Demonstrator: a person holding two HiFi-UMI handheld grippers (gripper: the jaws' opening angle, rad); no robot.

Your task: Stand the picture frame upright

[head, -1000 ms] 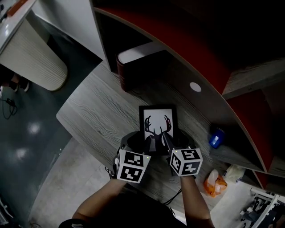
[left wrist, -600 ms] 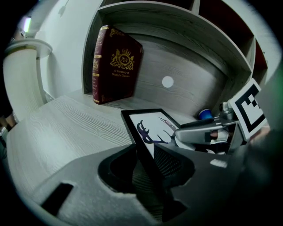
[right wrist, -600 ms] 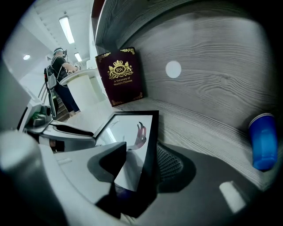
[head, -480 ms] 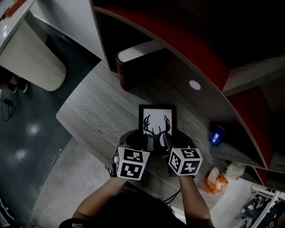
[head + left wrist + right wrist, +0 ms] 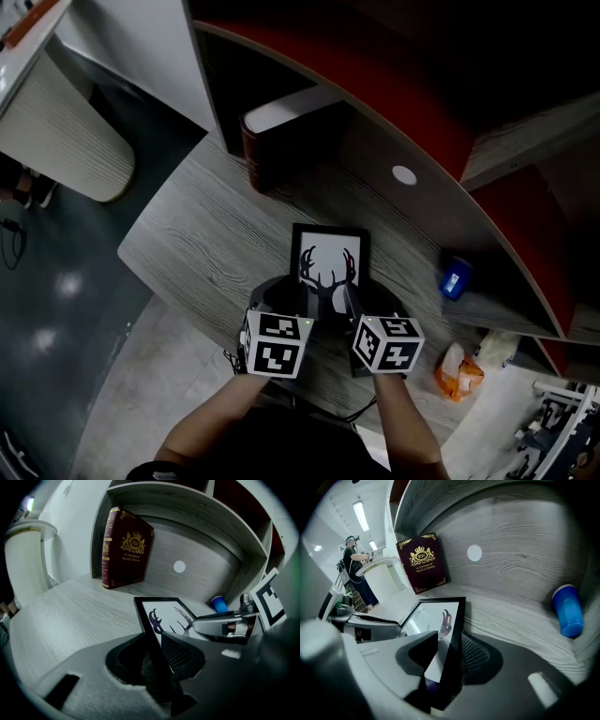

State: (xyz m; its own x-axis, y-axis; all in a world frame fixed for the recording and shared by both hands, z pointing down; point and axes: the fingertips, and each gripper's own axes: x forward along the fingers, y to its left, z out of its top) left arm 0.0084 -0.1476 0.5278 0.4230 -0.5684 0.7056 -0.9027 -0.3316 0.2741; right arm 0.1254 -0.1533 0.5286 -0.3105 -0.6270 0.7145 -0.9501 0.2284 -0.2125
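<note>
On the grey wood-grain desk (image 5: 202,234), before the curved shelf alcove (image 5: 206,555), the picture frame (image 5: 329,258) was seen lying face up. Its antlered-deer print was turned toward the head camera, and its near edge was reached by both tools. The left gripper (image 5: 302,298) was set at the frame's left rail and the right gripper (image 5: 351,298) at its right rail. Both pairs of jaws had just been closing, and a rail was found between each pair. The ribbed pads were nonetheless left partly bare beside the rail in both gripper views, so the jaws were judged narrowed but apart, not clamped on it.

Inside the alcove, a dark red book (image 5: 125,548) with gold lettering was stood at the left end, tilted, well apart from the frame. A blue cup (image 5: 567,610) was laid on its side at the alcove's right end, near the back panel; what it held could not be made out. A white round disc (image 5: 179,566) was seen on the back panel between book and cup.
</note>
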